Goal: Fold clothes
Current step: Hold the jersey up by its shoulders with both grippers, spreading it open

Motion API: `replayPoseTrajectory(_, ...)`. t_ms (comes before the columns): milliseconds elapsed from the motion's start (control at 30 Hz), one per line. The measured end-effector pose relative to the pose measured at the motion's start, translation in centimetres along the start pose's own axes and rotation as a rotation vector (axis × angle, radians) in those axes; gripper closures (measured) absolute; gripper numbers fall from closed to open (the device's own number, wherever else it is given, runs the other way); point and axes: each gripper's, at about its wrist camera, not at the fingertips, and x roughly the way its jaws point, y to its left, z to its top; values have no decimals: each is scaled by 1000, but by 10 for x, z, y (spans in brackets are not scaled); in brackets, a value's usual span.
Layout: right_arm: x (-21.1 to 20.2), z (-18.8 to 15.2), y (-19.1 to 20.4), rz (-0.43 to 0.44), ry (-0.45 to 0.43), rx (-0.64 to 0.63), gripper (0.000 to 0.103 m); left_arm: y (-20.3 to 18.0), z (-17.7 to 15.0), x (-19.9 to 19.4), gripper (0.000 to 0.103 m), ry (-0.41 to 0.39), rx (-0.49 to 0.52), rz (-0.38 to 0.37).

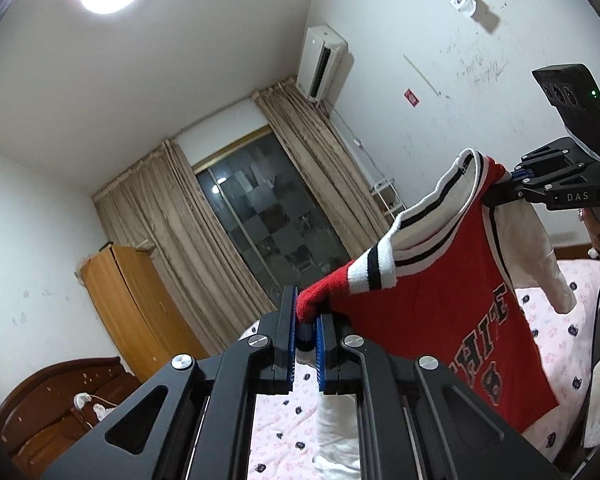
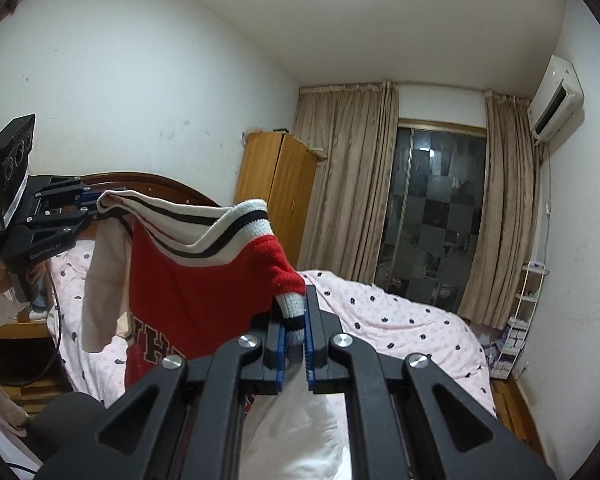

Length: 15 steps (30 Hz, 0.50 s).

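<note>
Held aloft by its two shoulders: red knit sweater (image 1: 432,312) with white sleeves and striped collar, hanging lower right in the left wrist view and lower left in the right wrist view. Left gripper (image 1: 308,336), jaws pinching the red shoulder at lower centre; right gripper (image 2: 296,332), jaws likewise clamped on the striped trim at lower centre. Judged as the spreading-out step, garment raised clear for laying flat. Next move likely calling for lowering both ends together onto the bed (image 2: 400,320), shoulders kept apart and level so the body drops without bunching and the sleeves fall to the sides.

Below, a pink patterned bedspread; no table in sight. Beige curtains (image 2: 340,176) around a dark window (image 2: 432,208) at centre right, wooden wardrobe (image 2: 272,192) beside them, air conditioner (image 2: 556,96) upper right, wooden headboard (image 1: 60,396) lower left in the left view.
</note>
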Motion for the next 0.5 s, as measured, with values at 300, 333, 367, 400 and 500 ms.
replayPoseTrajectory(300, 80, -56, -24, -3, 197, 71, 95, -19, -54, 82, 96, 184, -27, -54)
replayPoseTrajectory(333, 92, -64, -28, -6, 220, 79, 95, -22, -61, 95, 96, 204, -32, -61)
replayPoseTrajectory(367, 106, -71, -33, -11, 243, 87, 95, -24, -67, 108, 96, 224, -38, -65)
replayPoseTrajectory(400, 116, -77, -38, -16, 258, 92, 95, -26, -73, 122, 96, 244, -44, -68)
replayPoseTrajectory(500, 154, -97, -55, -29, 312, 114, 95, -34, -95, 166, 96, 307, -62, -77)
